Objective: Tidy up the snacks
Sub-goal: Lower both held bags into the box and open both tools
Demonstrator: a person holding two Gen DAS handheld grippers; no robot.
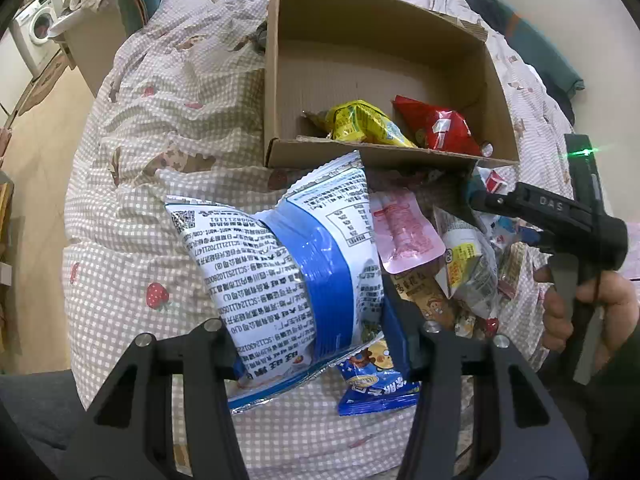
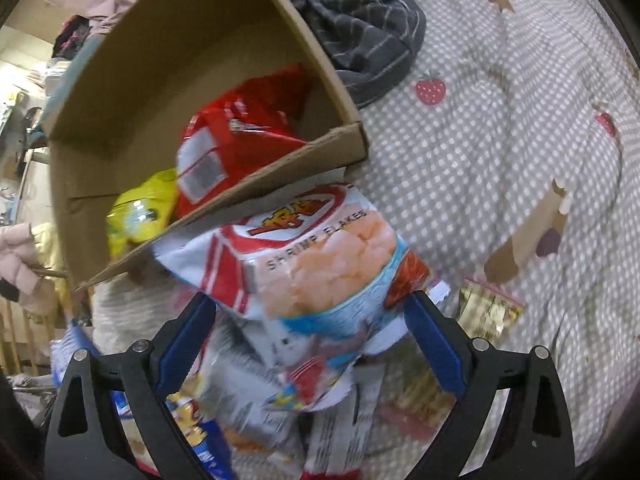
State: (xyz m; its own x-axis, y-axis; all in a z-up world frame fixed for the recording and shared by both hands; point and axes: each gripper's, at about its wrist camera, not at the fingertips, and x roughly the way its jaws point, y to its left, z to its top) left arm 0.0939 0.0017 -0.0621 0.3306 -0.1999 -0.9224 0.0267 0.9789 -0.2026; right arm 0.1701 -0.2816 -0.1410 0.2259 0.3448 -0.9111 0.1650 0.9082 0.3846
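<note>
Between the left gripper's (image 1: 316,344) fingers sat a puffy blue-and-white snack bag (image 1: 288,264), pinched at its lower edge and aimed at the cardboard box (image 1: 384,156), likely bound for the yellow (image 1: 360,122) and red (image 1: 440,126) packets inside. Meanwhile the right gripper (image 2: 308,320) clasped a shrimp flakes bag (image 2: 320,256) just below the box's rim (image 2: 256,192), seemingly lifted from the loose pile (image 1: 460,268) on the checked quilt (image 1: 140,160).

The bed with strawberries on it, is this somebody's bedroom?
Probably a home bedroom: snacks lie on a strawberry-print quilt, dark clothes are piled beside the cardboard box, and a washing machine stands nearby.
</note>
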